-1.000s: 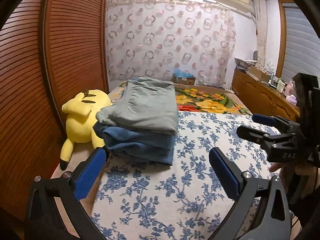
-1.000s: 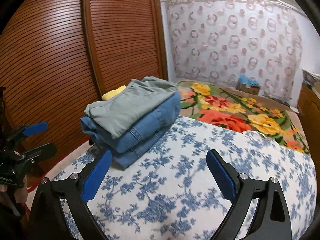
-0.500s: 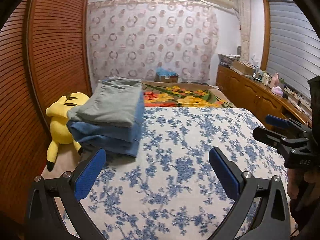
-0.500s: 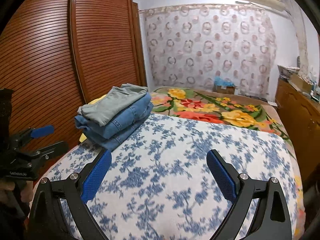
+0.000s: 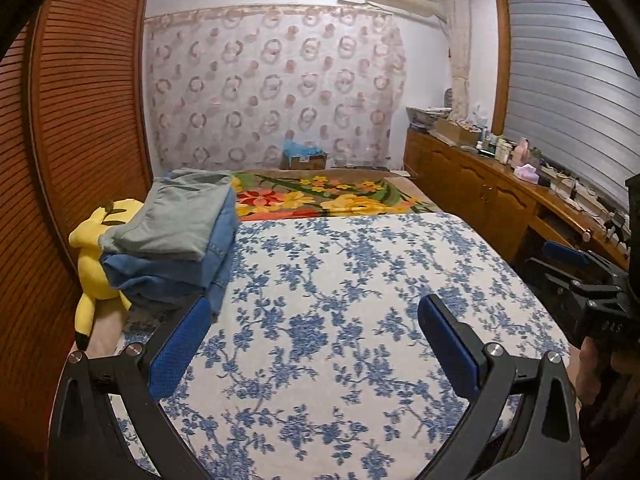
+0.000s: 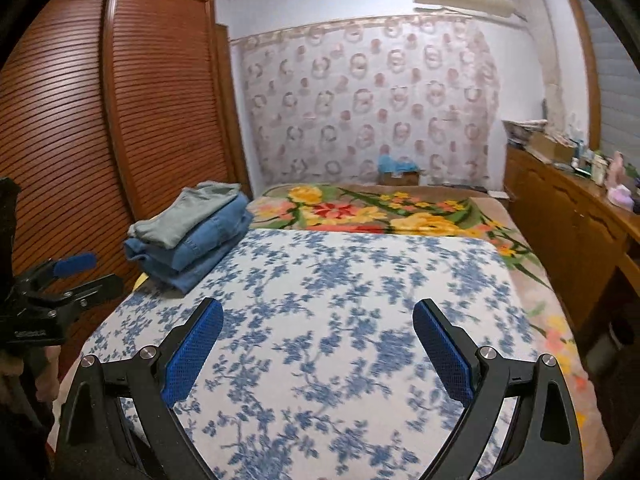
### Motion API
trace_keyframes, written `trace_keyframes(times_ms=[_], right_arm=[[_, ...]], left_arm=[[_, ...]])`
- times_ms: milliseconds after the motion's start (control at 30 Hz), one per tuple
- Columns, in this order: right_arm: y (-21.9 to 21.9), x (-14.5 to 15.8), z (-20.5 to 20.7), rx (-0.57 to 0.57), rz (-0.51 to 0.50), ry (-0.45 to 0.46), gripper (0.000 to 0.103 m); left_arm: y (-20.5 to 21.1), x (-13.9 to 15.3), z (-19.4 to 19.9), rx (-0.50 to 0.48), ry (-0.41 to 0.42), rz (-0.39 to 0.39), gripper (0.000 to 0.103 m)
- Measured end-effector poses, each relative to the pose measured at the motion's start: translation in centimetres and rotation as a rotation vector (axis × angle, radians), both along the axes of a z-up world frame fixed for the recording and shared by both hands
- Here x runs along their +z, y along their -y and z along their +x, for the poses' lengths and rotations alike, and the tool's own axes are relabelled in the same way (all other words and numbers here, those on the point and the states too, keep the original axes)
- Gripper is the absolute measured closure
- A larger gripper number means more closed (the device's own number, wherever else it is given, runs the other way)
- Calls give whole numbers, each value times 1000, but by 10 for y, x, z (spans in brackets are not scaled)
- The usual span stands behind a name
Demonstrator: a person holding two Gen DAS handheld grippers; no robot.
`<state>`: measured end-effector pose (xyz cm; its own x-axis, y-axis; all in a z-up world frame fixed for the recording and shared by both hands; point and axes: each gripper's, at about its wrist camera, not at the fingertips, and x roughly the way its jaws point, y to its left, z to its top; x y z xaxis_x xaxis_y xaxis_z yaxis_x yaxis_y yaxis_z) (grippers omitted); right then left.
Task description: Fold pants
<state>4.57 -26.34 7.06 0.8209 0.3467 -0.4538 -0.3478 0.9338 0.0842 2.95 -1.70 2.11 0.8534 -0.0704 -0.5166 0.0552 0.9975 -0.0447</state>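
Blue folded pants [image 5: 176, 252] sit stacked at the frame's left; left gripper [image 5: 314, 338] and right gripper [image 6: 318, 338] both gape wide, holding nothing.

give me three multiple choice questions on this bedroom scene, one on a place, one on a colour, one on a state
1. Where does the stack of folded pants lie?
A. on the left edge of the blue-flowered white bedspread, beside the yellow plush toy
B. on the wooden sideboard
C. on the floor

2. What colour is the top pair in the stack?
A. red
B. pale grey-green
C. black

3. What state is the left claw in?
A. shut on the pants
B. shut on nothing
C. open and holding nothing

Answers:
1. A, the stack rests on the bedspread by the louvred wooden wardrobe, with the toy next to it.
2. B, a pale grey-green pair lies over blue denim ones.
3. C, its blue pads stand wide apart with only bedspread between them; the right claw is likewise open.
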Motion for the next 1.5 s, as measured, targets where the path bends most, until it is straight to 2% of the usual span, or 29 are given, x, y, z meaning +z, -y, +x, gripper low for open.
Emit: trace_keyframes(times_ms=[267, 833, 1133, 1500], right_arm=[[5, 15, -18, -38, 15, 43, 7], [7, 27, -42, -46, 25, 129, 7], [8, 28, -49, -58, 22, 169, 7], [3, 22, -47, -66, 12, 169, 7]], left_arm=[[17, 22, -10, -23, 44, 23, 0], [14, 57, -33, -15, 135, 30, 0], [10, 66, -42, -5, 167, 26, 0], [8, 66, -42, -2, 165, 22, 0]])
